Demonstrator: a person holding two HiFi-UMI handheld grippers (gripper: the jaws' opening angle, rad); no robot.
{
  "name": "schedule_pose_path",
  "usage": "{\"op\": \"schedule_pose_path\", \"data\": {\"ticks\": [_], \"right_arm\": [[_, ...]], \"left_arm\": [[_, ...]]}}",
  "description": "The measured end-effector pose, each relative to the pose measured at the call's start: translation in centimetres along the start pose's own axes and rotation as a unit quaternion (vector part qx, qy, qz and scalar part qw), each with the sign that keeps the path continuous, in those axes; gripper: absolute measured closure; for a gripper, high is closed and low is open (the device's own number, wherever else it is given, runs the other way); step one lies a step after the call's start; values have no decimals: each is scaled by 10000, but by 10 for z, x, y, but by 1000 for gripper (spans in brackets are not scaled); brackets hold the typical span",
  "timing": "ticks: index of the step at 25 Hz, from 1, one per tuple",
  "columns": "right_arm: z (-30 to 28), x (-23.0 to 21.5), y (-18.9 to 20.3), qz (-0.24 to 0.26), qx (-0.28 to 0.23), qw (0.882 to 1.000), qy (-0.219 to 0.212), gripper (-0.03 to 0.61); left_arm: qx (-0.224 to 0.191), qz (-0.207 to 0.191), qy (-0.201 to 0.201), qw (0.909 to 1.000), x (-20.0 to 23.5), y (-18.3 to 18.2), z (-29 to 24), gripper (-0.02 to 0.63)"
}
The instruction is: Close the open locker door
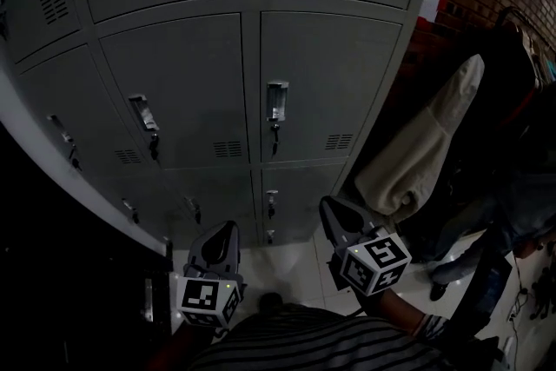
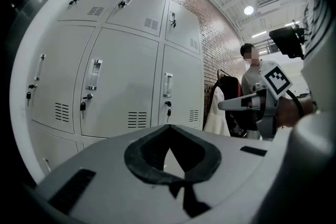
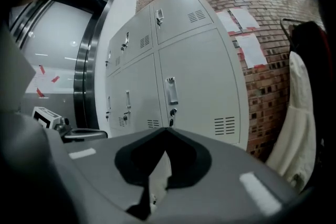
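**Tools.** Your left gripper (image 1: 226, 235) and right gripper (image 1: 337, 215) are both clenched, jaw tips meeting, with nothing between them. Both are held in front of the lowest row of the grey painted sheet-metal locker bank (image 1: 330, 74), not touching it.

**Task item.** The open locker door cannot be identified. Every door the views show sits flush in the bank. A pale grey strip (image 1: 69, 165) along the bank's left side may be a door edge or a side panel; I cannot tell which.

**Handling, as judged.** Expect thin sheet steel: light, stiff, swinging freely on its hinges, with smooth paint that is slippery to pinch. Do not grasp it. Push with shut jaws on the flat face at the latch side, beside a recessed bright metal handle (image 1: 277, 100). Avoid the small hanging key (image 1: 274, 137).

**Compartments.** Contents are hidden behind the doors. Right of the bank hangs a cream garment (image 1: 426, 152).
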State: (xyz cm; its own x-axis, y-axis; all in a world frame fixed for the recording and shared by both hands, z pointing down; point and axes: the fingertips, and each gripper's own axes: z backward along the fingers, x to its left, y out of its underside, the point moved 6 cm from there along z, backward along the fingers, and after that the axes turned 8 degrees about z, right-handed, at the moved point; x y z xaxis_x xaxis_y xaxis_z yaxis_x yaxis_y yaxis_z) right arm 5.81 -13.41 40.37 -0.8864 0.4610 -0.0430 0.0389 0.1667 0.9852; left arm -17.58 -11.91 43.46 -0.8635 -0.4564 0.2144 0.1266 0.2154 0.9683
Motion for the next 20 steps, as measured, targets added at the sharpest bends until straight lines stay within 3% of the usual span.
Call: {"op": "schedule_pose_path", "data": {"ticks": [3,9,15,20], "right_arm": [[46,5,-17,-50,29,10000,-4,578],[119,11,-5,6,140,9999,-81,578],[148,35,5,-60,151,9996,-250,578],[145,69,-3,-1,94,9994,-332,578]], "left_arm": [[10,-8,-45,10000,-36,-21,24,611],[56,85,-255,9996,-90,-7,78,611],[117,58,-387,9992,-107,7,119,611],[177,101,-289,9994,-94,4,137,611]]}}
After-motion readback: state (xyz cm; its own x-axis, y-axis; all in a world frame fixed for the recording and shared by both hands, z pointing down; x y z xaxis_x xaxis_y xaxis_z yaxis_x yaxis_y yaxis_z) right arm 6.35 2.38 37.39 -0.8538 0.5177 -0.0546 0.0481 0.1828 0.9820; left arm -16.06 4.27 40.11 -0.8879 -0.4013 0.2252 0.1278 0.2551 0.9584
